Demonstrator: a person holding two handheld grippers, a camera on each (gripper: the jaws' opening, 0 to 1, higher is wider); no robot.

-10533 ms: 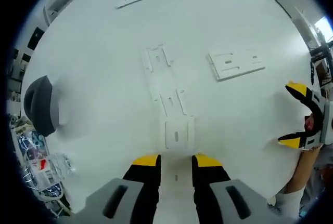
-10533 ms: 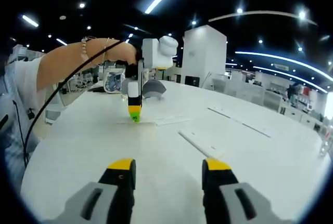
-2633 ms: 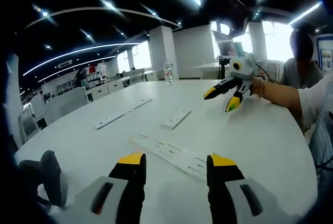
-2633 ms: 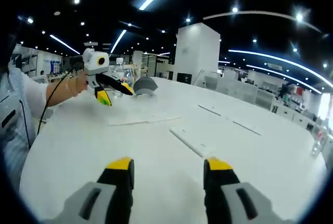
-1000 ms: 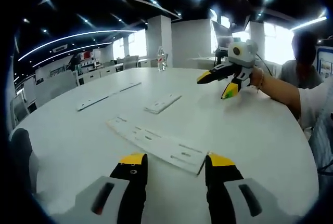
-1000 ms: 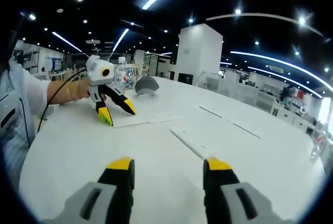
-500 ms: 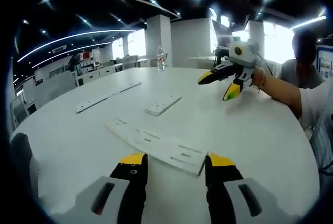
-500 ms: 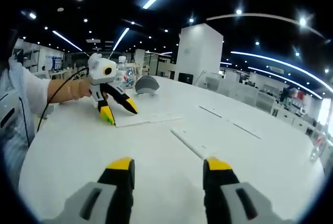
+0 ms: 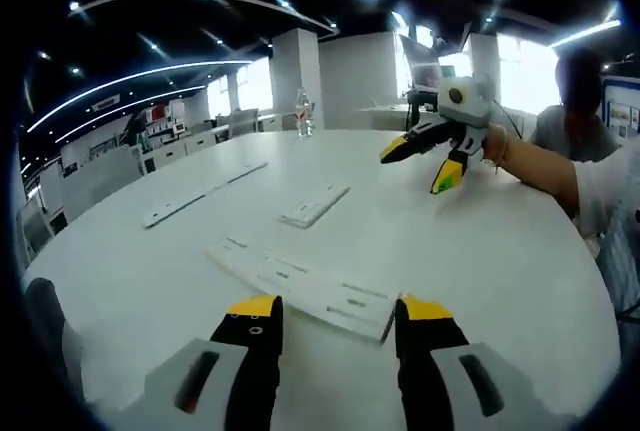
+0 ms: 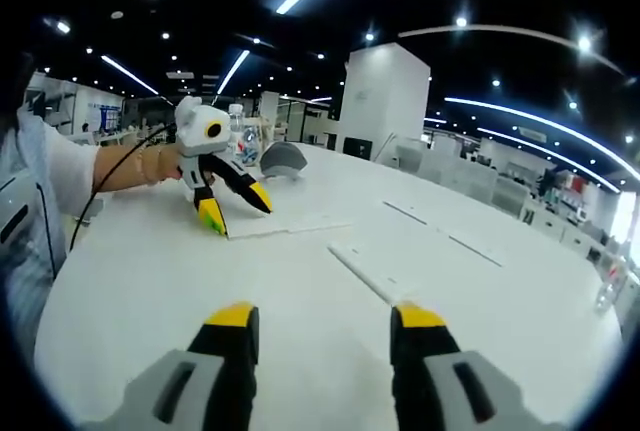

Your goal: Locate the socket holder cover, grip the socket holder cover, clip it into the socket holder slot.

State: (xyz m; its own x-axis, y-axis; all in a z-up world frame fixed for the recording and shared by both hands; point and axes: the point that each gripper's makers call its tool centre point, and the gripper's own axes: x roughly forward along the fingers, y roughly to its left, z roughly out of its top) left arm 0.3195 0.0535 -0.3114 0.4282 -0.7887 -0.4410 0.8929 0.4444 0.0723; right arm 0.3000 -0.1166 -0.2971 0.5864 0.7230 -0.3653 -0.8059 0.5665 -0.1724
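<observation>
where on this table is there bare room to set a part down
Bare tabletop lies to the right of the long white plate, below the raised right tongs. Another free patch sits between that plate and the short plate. It is tighter near the left tongs, where the long plate's end lies close to the tips.

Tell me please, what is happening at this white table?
A person holds a claw in each hand over a round white table. The left claw is open, close to the end of a long white plastic strip that lies flat. The right claw is open too and holds nothing. A shorter white piece lies farther off, untouched.
</observation>
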